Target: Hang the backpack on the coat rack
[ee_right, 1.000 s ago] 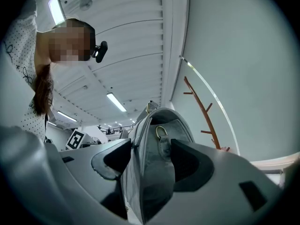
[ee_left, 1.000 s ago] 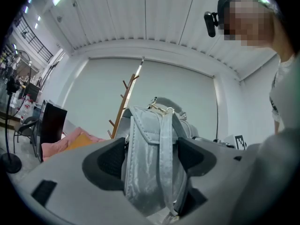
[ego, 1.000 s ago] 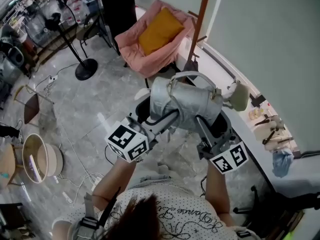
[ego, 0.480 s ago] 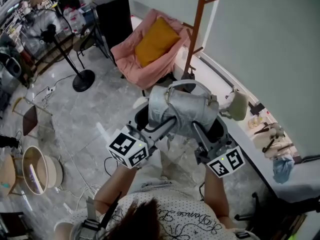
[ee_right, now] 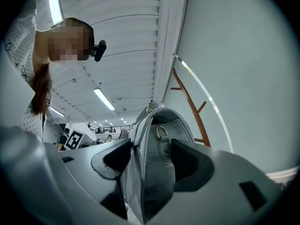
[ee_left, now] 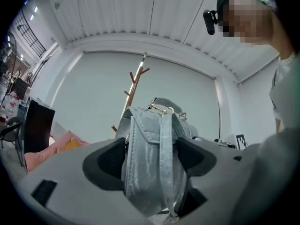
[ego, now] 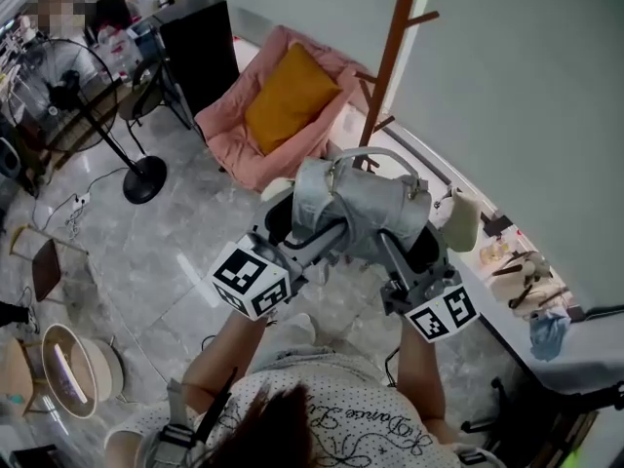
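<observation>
Backpack (ego: 356, 208), grey, with a curved top handle (ego: 375, 152), is held up in the air on our side of the coat rack (ego: 388, 61), and it hangs on none of the pegs. Seen from our head, the bag covers the foot of the coat rack, while the brown pole climbs away beyond it.

We grip the bag from both sides. Our left hand-held gripper (ee_left: 150, 158) has its dark jaws clamped on the bag's body, with a shoulder strap (ee_left: 165, 149) running down between them. In that gripper's view the coat rack stands behind the bag and its top rises above it. Our right hand-held gripper (ee_right: 149, 161) is closed on a fold of the grey fabric, a gold ring (ee_right: 161, 131) sits just above its jaws, and the coat rack slants up to the right of the bag.

To the left of the coat rack sits a pink armchair (ego: 224, 135) with an orange cushion (ego: 291, 96) on it. Farther left of the coat rack are a black cabinet (ego: 195, 42) and a standing fan (ego: 73, 91) on the marble floor (ego: 146, 242).
</observation>
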Demonstrator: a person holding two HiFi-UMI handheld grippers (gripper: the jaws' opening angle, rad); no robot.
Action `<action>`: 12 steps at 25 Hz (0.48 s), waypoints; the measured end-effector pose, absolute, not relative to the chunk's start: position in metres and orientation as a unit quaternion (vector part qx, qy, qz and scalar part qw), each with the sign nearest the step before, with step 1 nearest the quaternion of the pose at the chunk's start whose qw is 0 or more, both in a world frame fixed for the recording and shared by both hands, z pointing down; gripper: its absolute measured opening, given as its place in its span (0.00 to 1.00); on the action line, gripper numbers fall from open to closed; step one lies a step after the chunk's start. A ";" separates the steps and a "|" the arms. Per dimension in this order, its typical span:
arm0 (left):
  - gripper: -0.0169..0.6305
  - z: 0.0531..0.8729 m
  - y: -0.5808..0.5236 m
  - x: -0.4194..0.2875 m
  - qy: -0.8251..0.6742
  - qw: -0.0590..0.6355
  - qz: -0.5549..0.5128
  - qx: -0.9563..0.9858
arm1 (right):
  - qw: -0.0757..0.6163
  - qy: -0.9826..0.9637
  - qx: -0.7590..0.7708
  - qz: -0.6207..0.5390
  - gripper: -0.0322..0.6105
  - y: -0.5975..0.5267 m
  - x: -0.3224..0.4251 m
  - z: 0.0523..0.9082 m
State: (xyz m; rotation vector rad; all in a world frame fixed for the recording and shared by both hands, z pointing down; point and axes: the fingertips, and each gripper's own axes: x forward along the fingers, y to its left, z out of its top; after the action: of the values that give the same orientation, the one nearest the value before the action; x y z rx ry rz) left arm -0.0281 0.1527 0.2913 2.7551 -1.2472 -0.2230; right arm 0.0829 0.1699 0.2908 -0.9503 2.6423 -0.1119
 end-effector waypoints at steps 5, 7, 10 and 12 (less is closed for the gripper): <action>0.57 0.286 0.110 -0.038 -0.390 0.051 -0.075 0.916 | 0.168 0.919 -0.354 -0.031 0.49 0.132 0.073 0.286; 0.57 0.285 0.099 -0.040 -0.387 0.051 -0.076 0.917 | 0.169 0.917 -0.359 -0.032 0.49 0.122 0.070 0.285; 0.57 0.290 0.082 -0.041 -0.388 0.059 -0.077 0.917 | 0.164 0.917 -0.363 -0.036 0.49 0.105 0.068 0.288; 0.57 0.294 0.068 -0.040 -0.390 0.065 -0.076 0.916 | 0.162 0.917 -0.362 -0.042 0.49 0.092 0.070 0.293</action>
State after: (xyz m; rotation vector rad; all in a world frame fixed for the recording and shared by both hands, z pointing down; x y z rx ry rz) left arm -0.0401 0.0683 0.2940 2.7638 -1.1758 -0.2286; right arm 0.0700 0.0915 0.2926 -1.0332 2.6162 -0.1188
